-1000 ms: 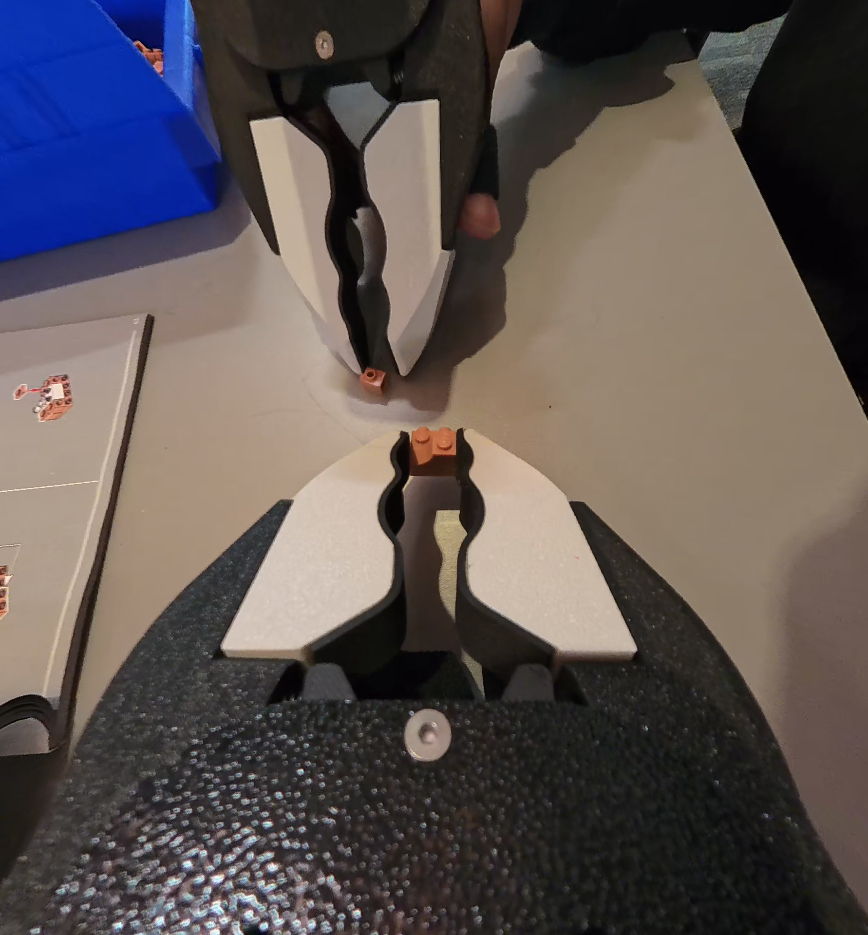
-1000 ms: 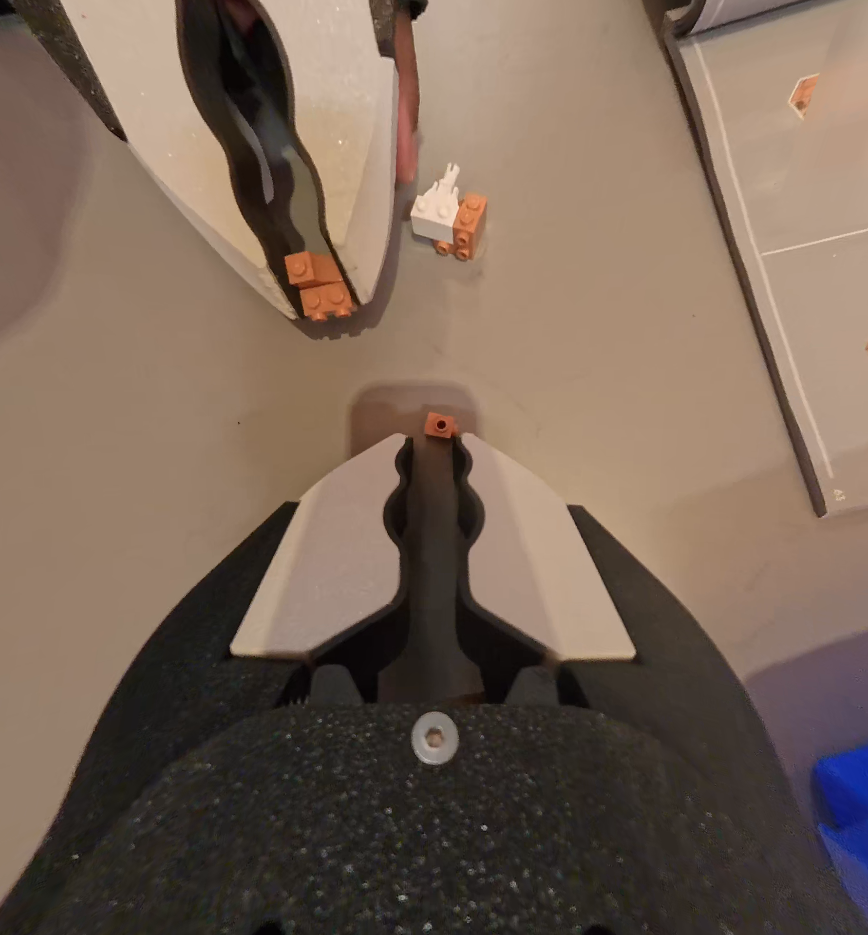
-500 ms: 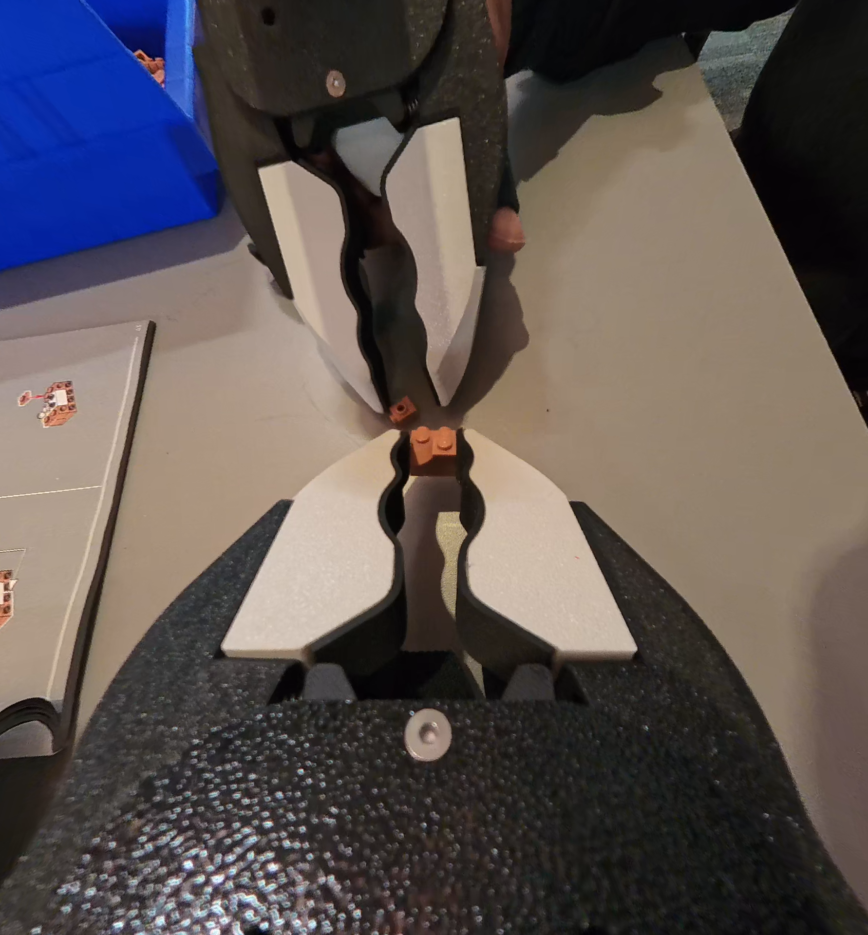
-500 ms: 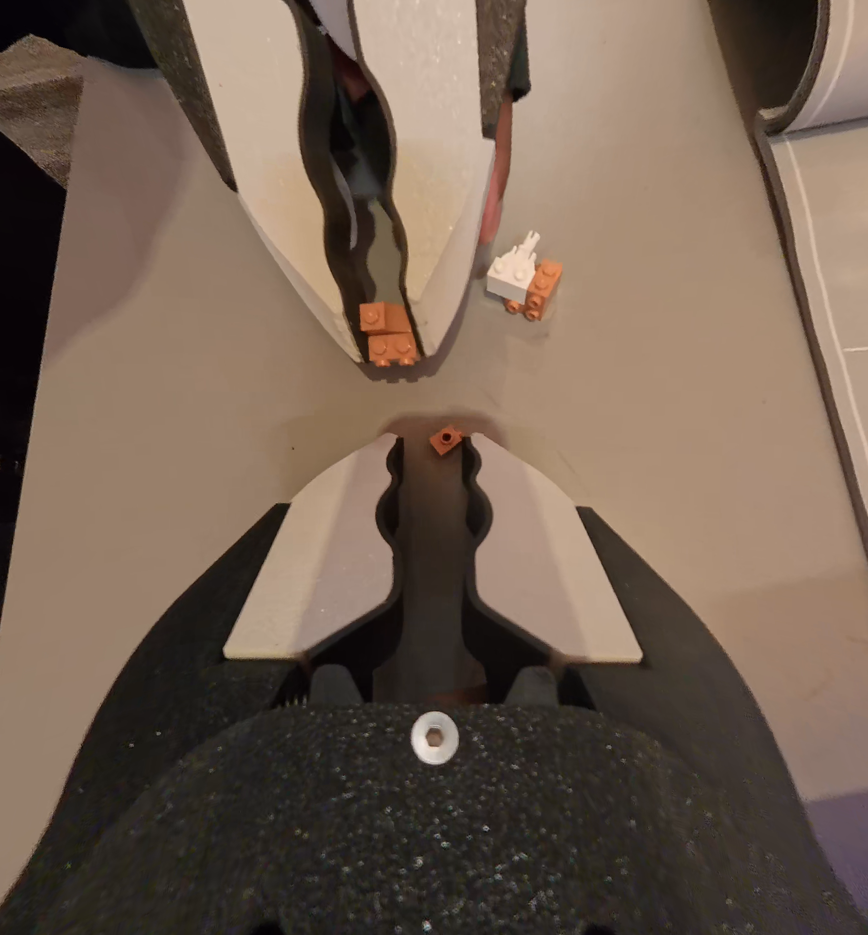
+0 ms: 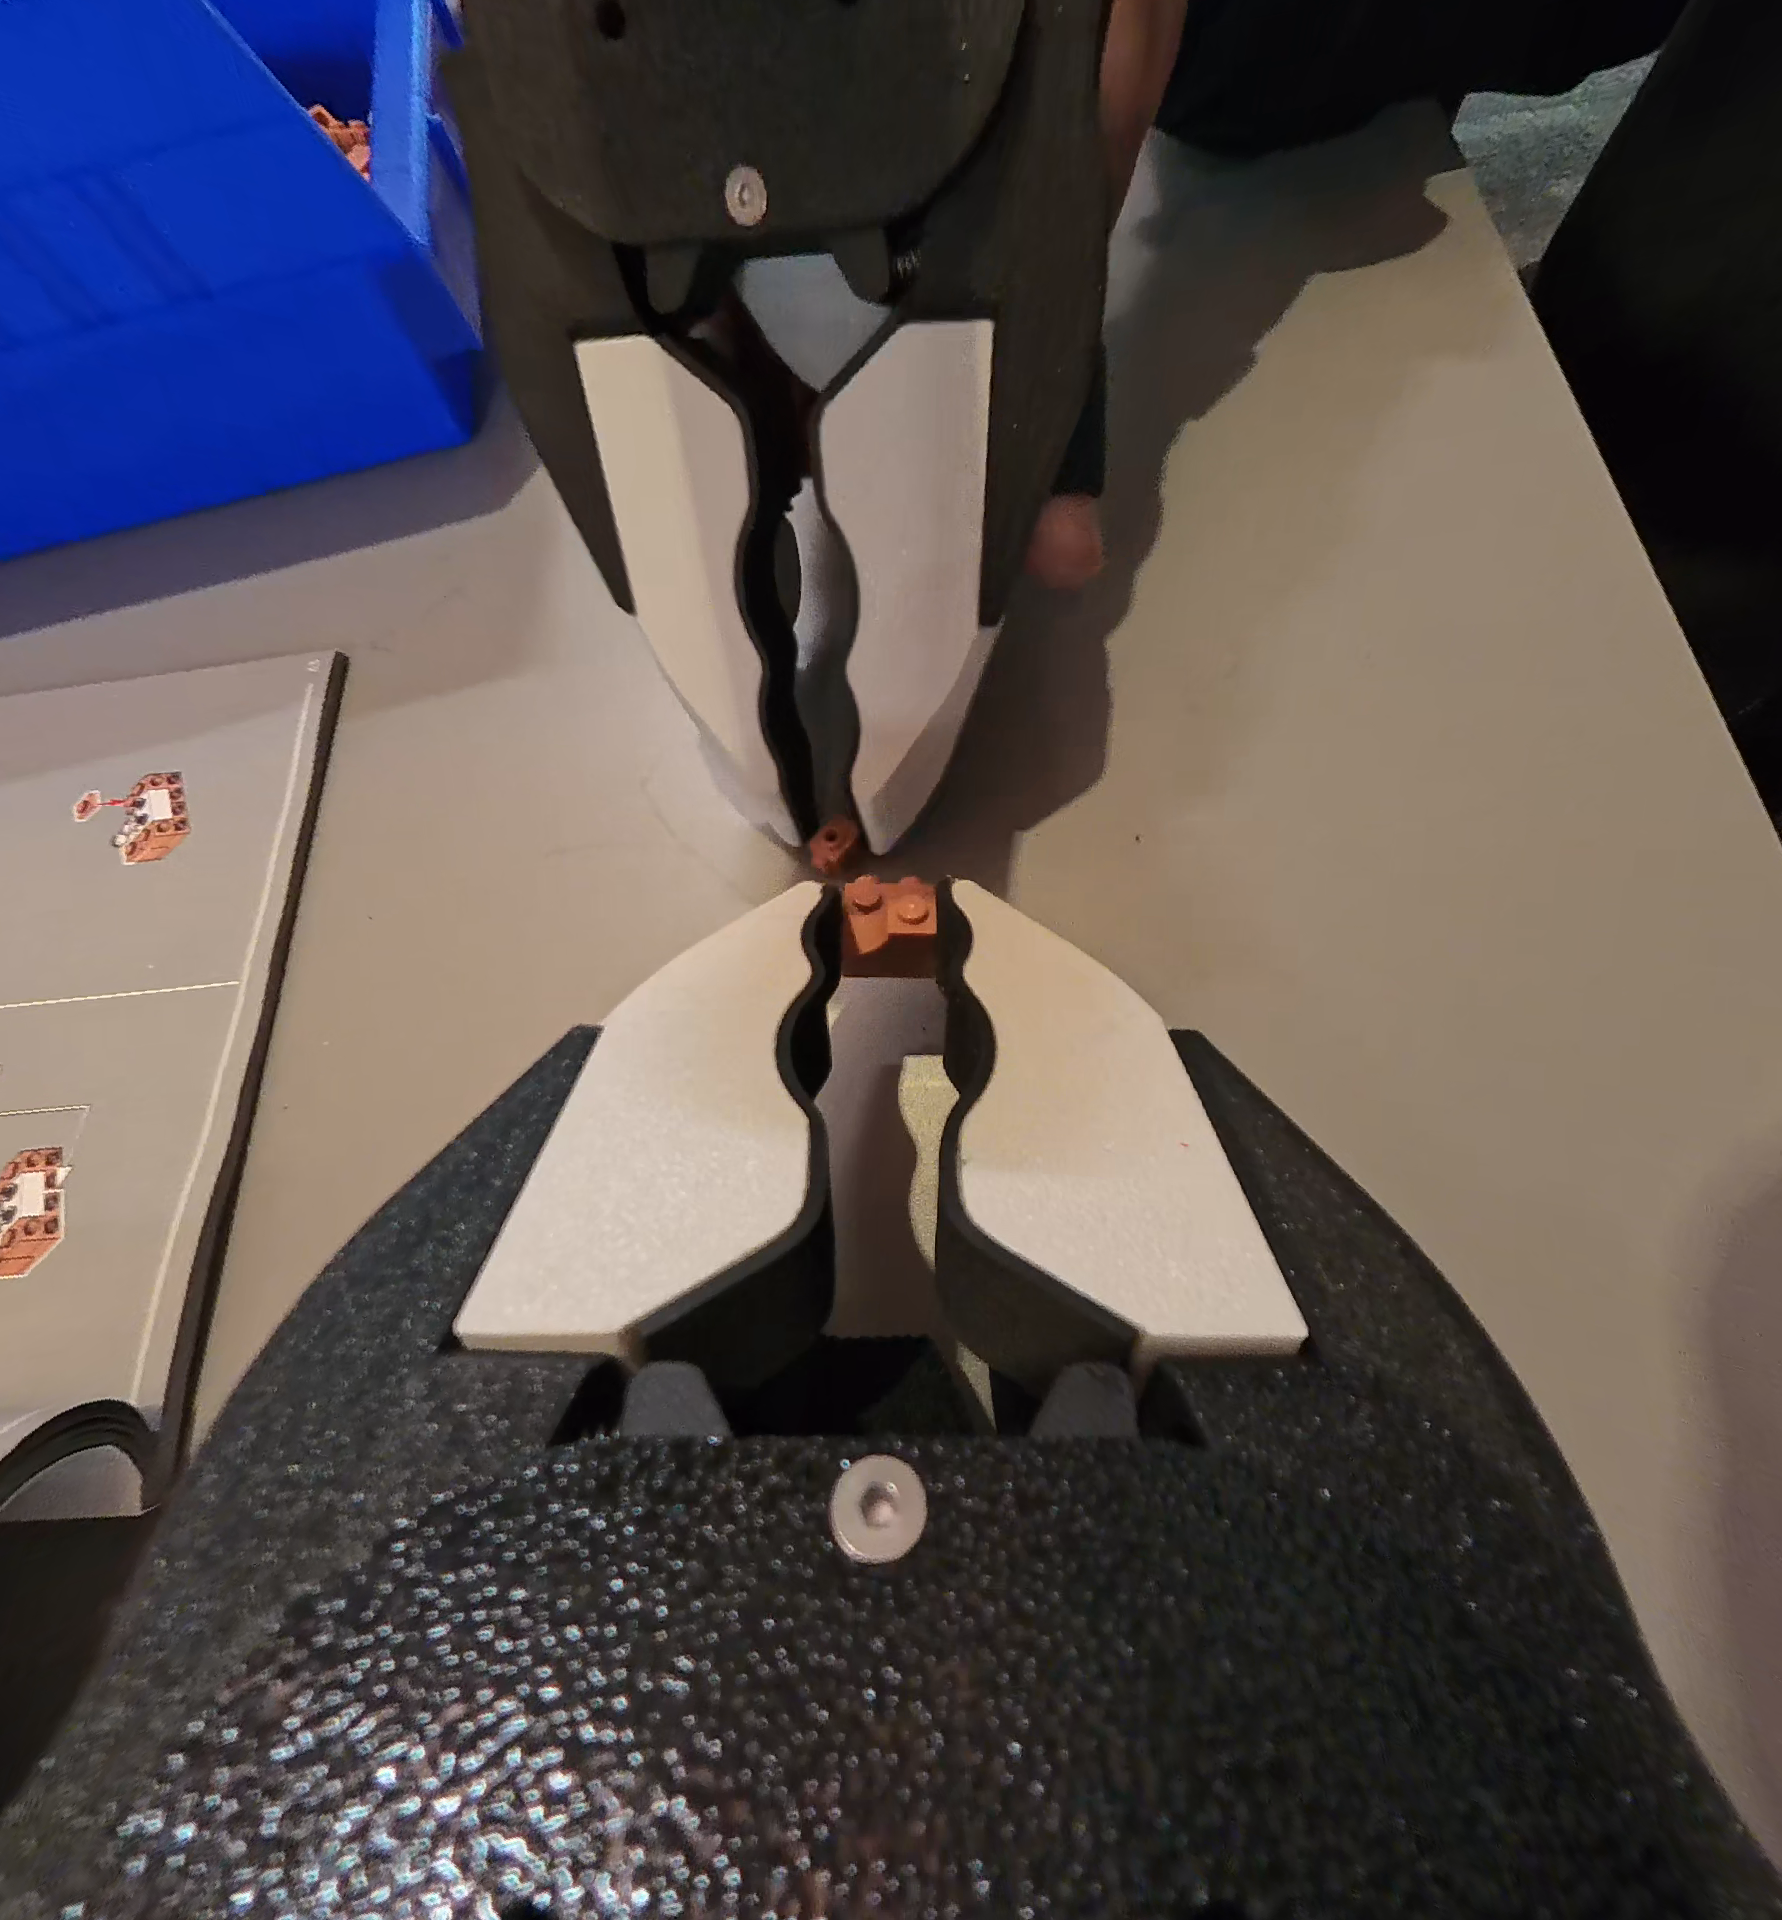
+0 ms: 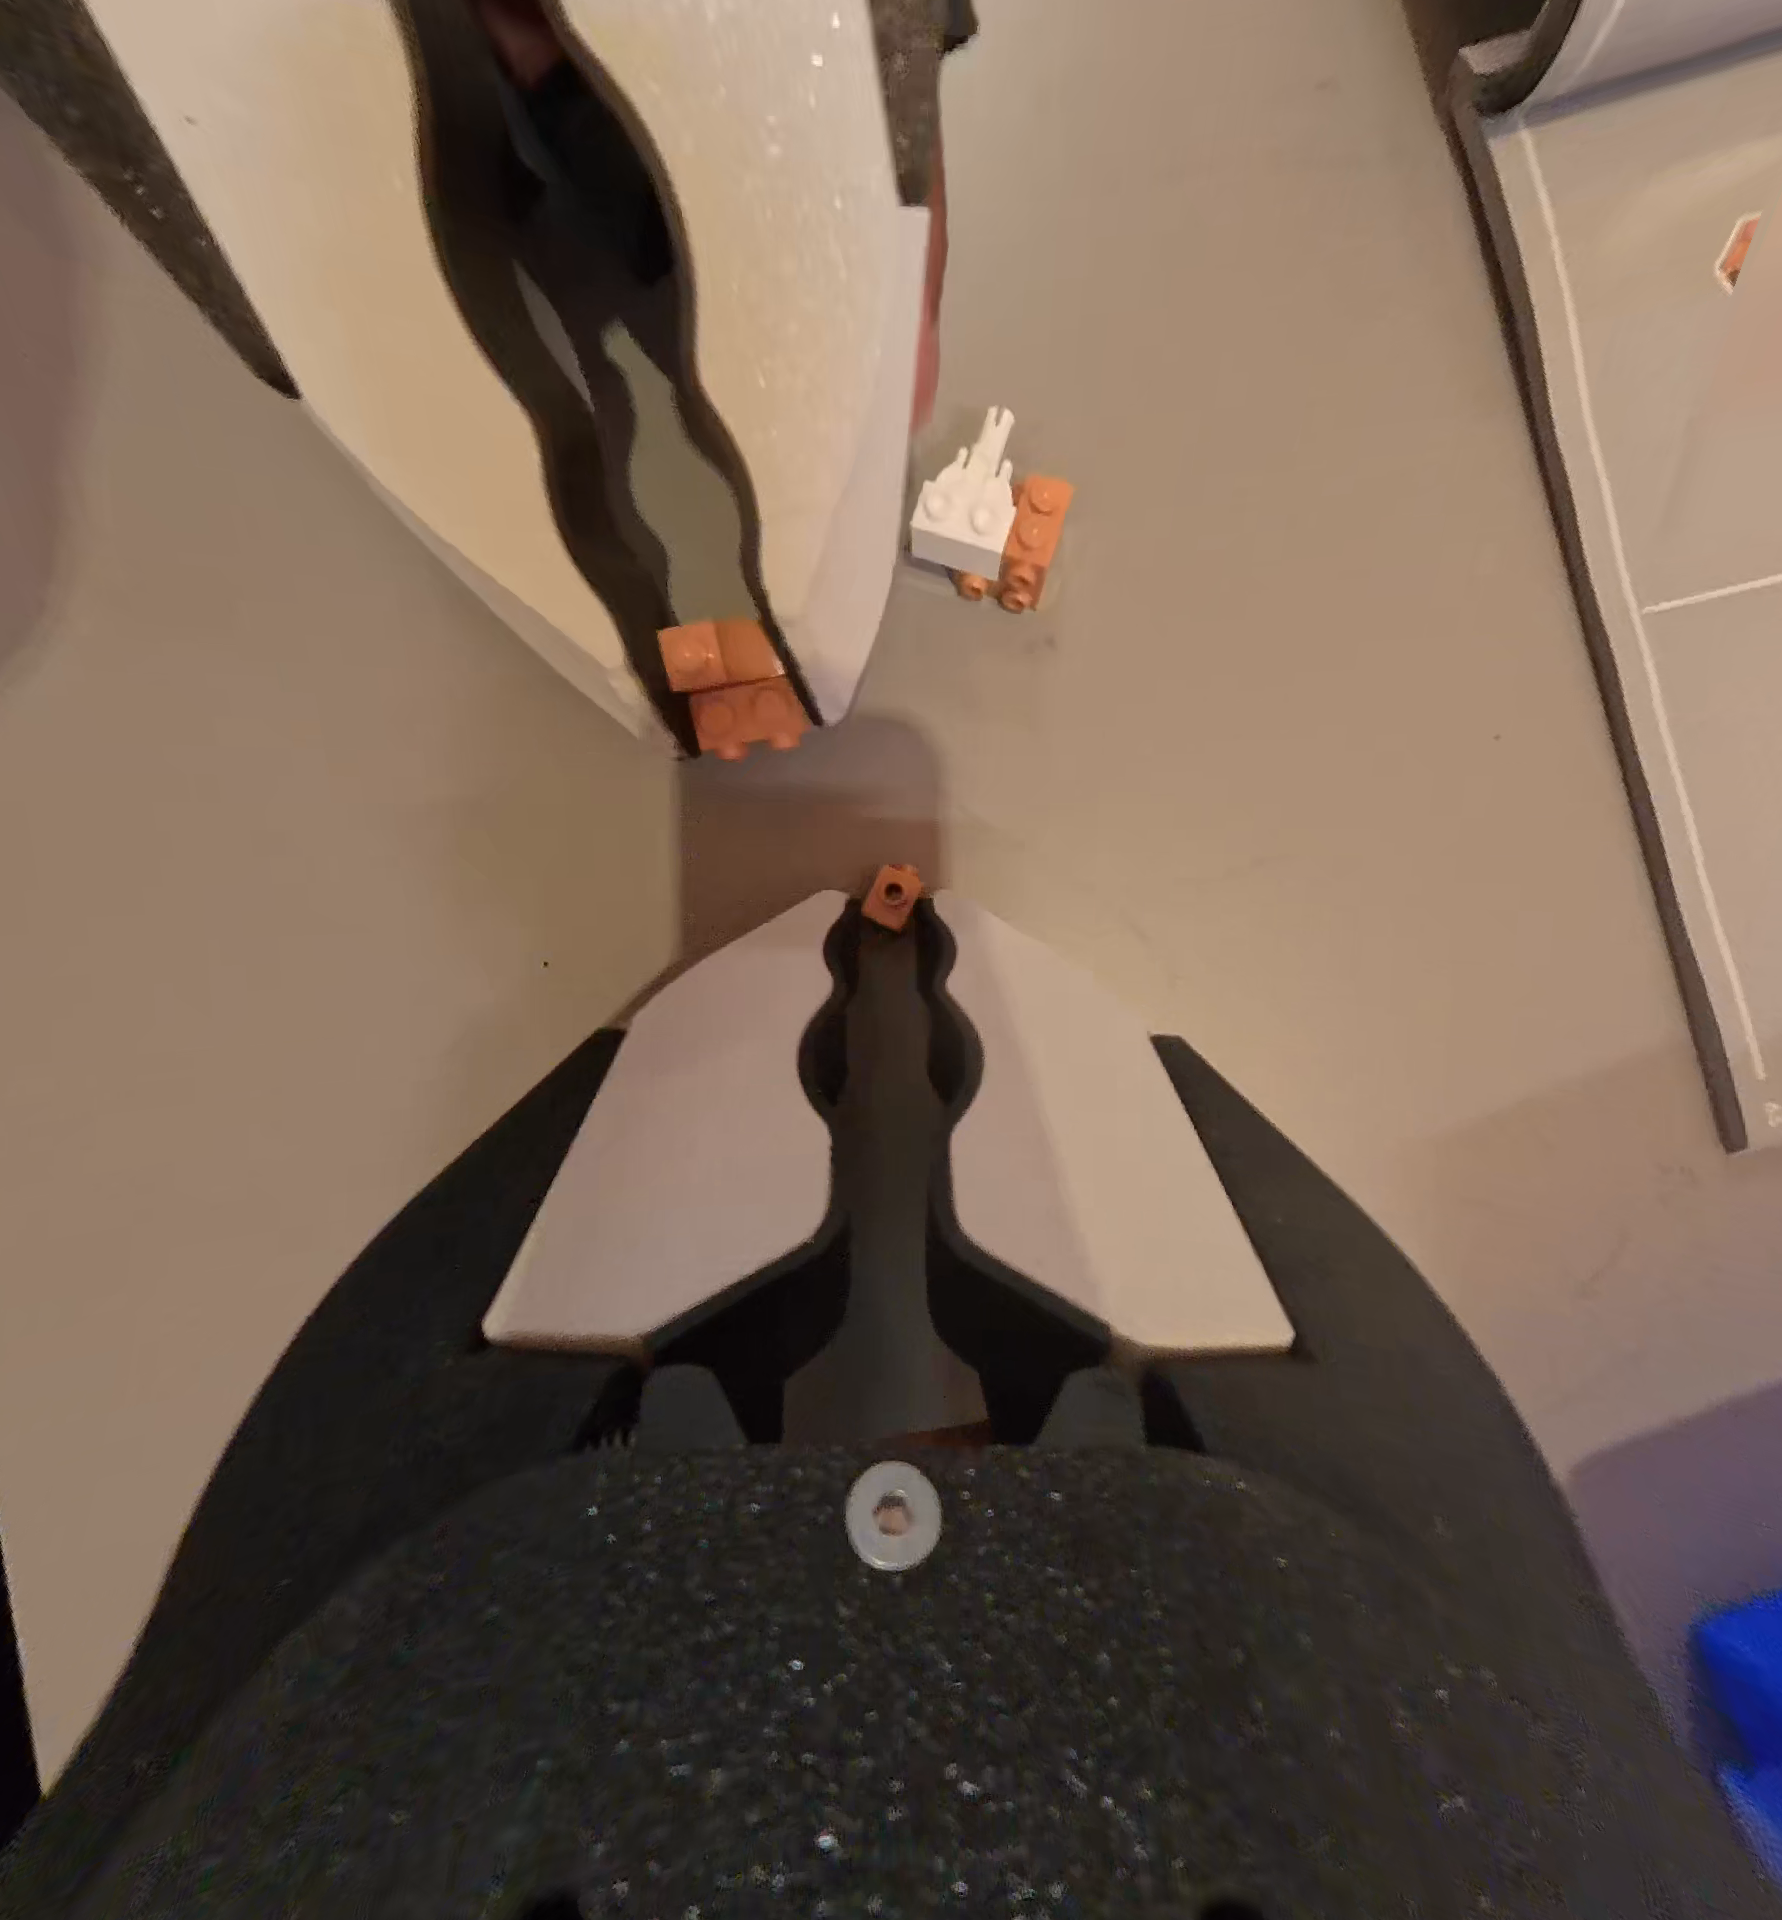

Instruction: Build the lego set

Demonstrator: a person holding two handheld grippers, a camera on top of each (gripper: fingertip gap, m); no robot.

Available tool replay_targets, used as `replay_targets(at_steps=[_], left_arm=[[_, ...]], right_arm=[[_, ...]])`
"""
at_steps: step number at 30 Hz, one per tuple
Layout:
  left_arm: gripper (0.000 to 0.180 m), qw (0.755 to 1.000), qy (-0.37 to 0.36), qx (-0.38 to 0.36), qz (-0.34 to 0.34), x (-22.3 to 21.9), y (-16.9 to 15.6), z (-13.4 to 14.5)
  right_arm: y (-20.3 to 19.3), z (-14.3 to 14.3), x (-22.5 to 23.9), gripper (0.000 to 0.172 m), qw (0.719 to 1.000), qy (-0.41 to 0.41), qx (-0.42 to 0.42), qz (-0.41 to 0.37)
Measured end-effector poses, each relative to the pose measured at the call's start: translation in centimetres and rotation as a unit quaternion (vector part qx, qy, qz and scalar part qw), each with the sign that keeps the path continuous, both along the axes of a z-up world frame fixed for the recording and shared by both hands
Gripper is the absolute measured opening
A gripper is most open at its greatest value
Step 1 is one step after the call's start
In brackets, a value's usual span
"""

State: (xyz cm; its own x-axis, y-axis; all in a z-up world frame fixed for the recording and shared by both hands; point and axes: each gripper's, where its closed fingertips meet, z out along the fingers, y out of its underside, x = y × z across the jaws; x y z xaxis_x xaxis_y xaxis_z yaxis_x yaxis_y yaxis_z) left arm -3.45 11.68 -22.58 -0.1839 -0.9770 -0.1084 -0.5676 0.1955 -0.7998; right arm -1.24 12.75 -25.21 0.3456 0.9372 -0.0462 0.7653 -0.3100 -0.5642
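Left tool (image 5: 892,894): pinching brown two-stud brick (image 5: 892,928).
Right tool (image 6: 889,902): pinching tiny brown brick (image 6: 889,898), tilted.
Advice: level the tiny brick; meet squarely above bench (image 5: 1386,831).

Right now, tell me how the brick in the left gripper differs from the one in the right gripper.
The brick in the left gripper is larger, with two studs on top; the brick in the right gripper is tiny, a single unit with a hole in its face. The left one sits square between its fingertips; the right one is turned cornerwise at the very tips. Both are reddish-brown and pinched above the grey table.
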Motion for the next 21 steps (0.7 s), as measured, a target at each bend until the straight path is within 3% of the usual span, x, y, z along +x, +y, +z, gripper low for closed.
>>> replay_targets(at_steps=[9, 14, 21], left_arm=[[0.017, 1.0, 0.001, 0.0, -0.003, 0.1, -0.2, 0.0], [0.017, 1.0, 0.002, 0.0, -0.003, 0.1, -0.2, -0.1], [0.017, 1.0, 0.002, 0.0, -0.004, 0.0, -0.2, 0.0]], right_arm=[[-0.7, 0.0, 0.8, 0.013, 0.996, 0.006, 0.019, 0.089], [-0.8, 0.0, 0.8, 0.024, 0.997, -0.007, 0.011, 0.079], [-0.4, 0.2, 0.5, 0.013, 0.999, -0.019, 0.003, 0.041]])
